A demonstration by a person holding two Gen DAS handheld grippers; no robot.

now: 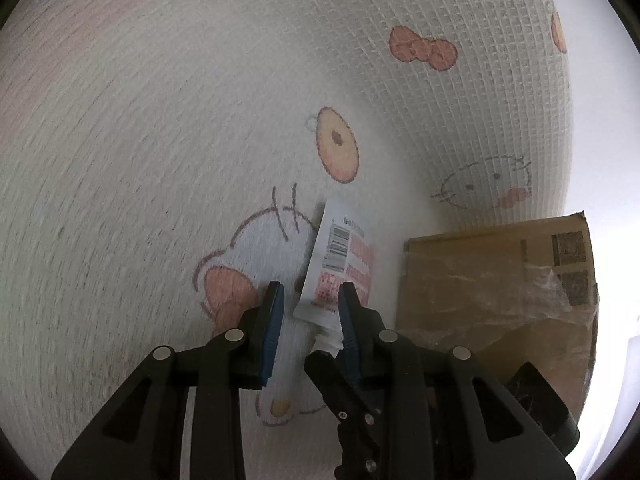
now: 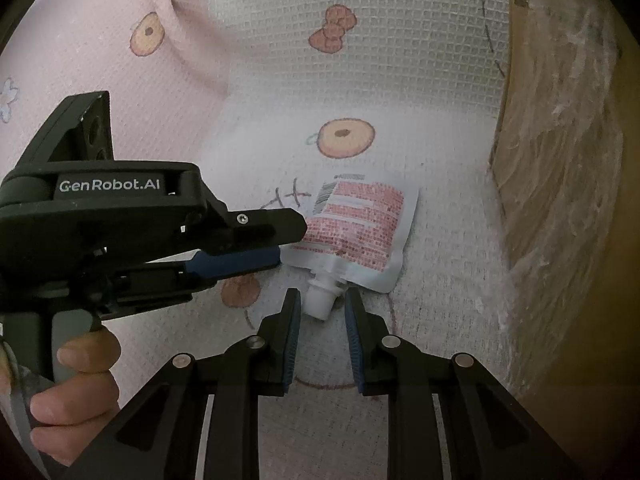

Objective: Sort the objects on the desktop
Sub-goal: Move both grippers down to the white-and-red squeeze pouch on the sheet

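cardboard box (image 2: 560, 160) is sitting just right of the spout pouch (image 2: 356, 232) on the cartoon cloth (image 2: 400, 80) | left gripper (image 1: 311, 300) and right gripper (image 2: 322, 312) are both gaping open, holding nothing, right one straddling the spout

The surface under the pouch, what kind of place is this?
Probably a home, perhaps a bed or sofa rather than a desk: a soft waffle-weave blanket with cartoon cats and bows, a spouted pouch on it, and a taped cardboard box alongside.

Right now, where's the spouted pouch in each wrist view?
Left wrist: pouch low centre, between the open left gripper fingers.
Right wrist: pouch centre, spout toward the open right gripper.
Shared landmark: cardboard box, right of the pouch in both.
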